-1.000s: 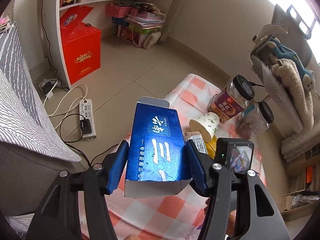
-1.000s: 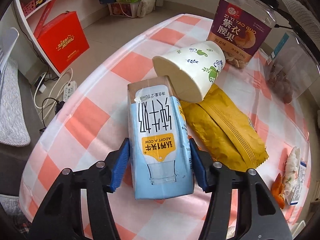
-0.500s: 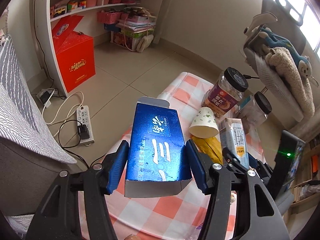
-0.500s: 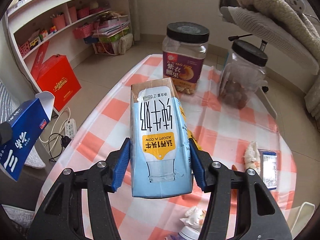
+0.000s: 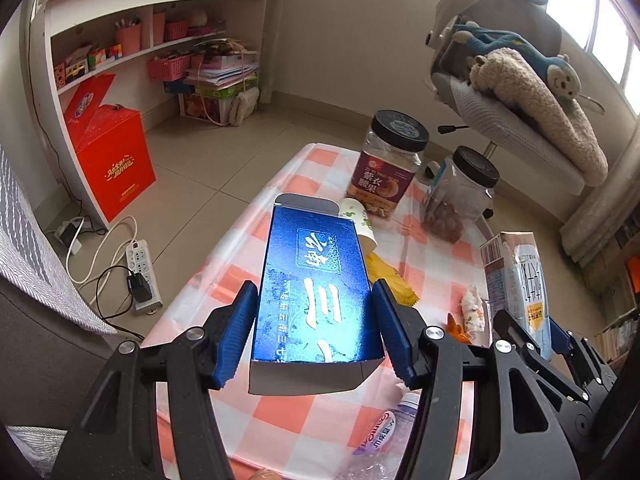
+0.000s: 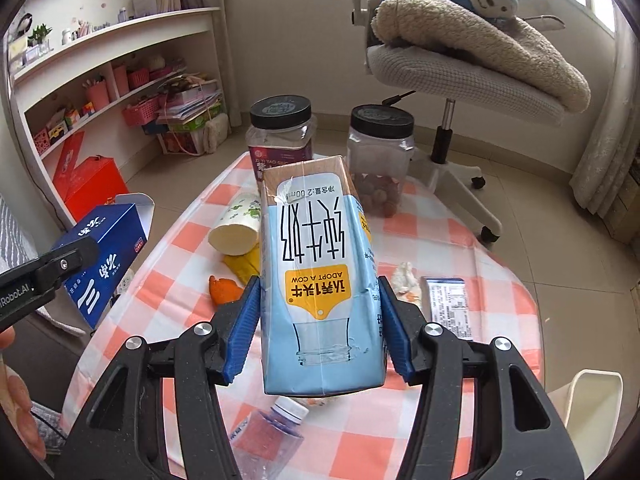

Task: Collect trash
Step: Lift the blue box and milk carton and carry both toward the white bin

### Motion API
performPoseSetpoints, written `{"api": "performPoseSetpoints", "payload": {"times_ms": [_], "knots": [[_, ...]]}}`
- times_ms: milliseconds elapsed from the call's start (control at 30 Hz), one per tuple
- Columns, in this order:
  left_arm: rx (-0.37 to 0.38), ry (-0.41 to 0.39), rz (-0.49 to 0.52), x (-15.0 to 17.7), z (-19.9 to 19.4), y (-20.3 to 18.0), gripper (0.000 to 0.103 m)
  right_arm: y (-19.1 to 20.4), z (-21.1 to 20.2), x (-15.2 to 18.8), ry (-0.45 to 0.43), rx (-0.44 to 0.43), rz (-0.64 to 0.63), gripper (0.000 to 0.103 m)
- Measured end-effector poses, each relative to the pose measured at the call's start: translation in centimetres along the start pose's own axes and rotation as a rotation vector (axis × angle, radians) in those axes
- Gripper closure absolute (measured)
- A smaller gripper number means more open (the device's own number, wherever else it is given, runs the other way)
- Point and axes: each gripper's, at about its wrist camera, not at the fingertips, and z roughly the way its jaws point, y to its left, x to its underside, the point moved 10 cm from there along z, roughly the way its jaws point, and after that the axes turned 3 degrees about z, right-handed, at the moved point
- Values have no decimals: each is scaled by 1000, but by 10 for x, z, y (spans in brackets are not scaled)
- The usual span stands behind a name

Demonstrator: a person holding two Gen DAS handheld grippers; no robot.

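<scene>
My left gripper [image 5: 314, 326] has matt black plastic arms and ribbed blue pads on its jaws, clamped on a glossy blue cardboard box [image 5: 316, 292] with a metallic sheen. At my two o'clock, a smooth coated-paper milk carton [image 6: 320, 280]. The counter [image 6: 472, 256] wears a slick checked plastic cloth. Clear plastic jars [image 5: 390, 168] carry matt black lids; the blanket [image 6: 480, 44] looks fleecy.

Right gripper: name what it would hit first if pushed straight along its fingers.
Likely the checked table, or the dark-lidded jars behind it; the right gripper holds the milk carton above it. Depth unclear.
</scene>
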Motion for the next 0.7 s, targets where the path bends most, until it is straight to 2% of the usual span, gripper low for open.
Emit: {"api": "performPoseSetpoints", "payload": {"times_ms": [300,700], "knots": [[24,-22,104,15,5,-59,45,-60,-17,-5,-49,58,81,50],[103,-42,164,25,1,-127,44,-124,-40,7,-56,134,163,50]]}}
